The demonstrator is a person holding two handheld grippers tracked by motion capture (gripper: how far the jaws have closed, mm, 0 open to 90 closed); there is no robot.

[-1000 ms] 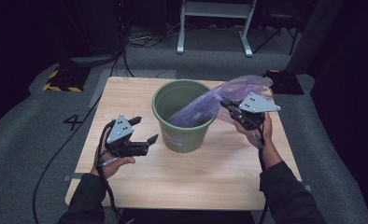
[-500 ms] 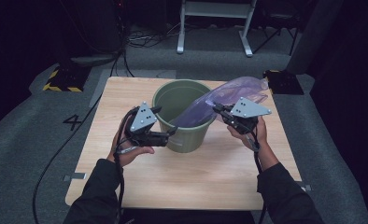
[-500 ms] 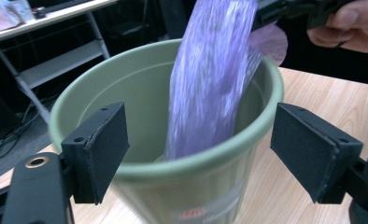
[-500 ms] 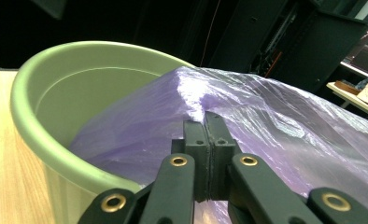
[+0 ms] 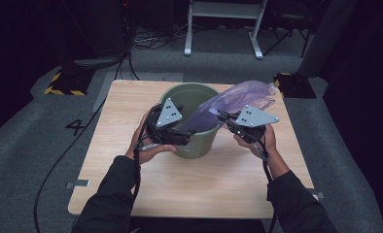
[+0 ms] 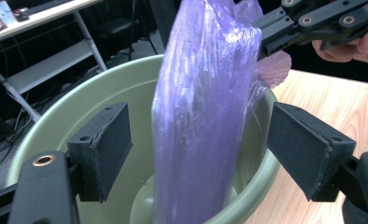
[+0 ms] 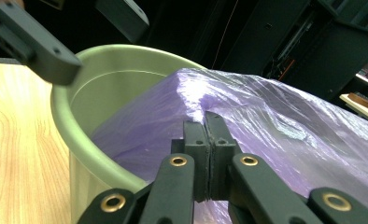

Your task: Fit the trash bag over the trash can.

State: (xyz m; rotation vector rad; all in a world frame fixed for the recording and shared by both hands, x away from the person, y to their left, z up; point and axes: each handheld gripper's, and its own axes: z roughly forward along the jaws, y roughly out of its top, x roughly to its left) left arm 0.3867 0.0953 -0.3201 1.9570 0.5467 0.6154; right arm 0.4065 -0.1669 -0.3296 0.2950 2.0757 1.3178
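Lining the green bucket [image 5: 194,127]: right tongs [image 7: 205,122] pinch the purple bag [image 6: 203,107], left tongs [image 6: 198,149] gape around it, jaws just narrowing; next, clamp and spread.

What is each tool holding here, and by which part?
The right tool pinches the purple bag at a fold of its film; the left tool holds nothing.

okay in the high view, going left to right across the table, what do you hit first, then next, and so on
Left hand → left gripper, jaws open at the bucket's near rim → green bucket → right gripper, shut on the purple bag → right hand.
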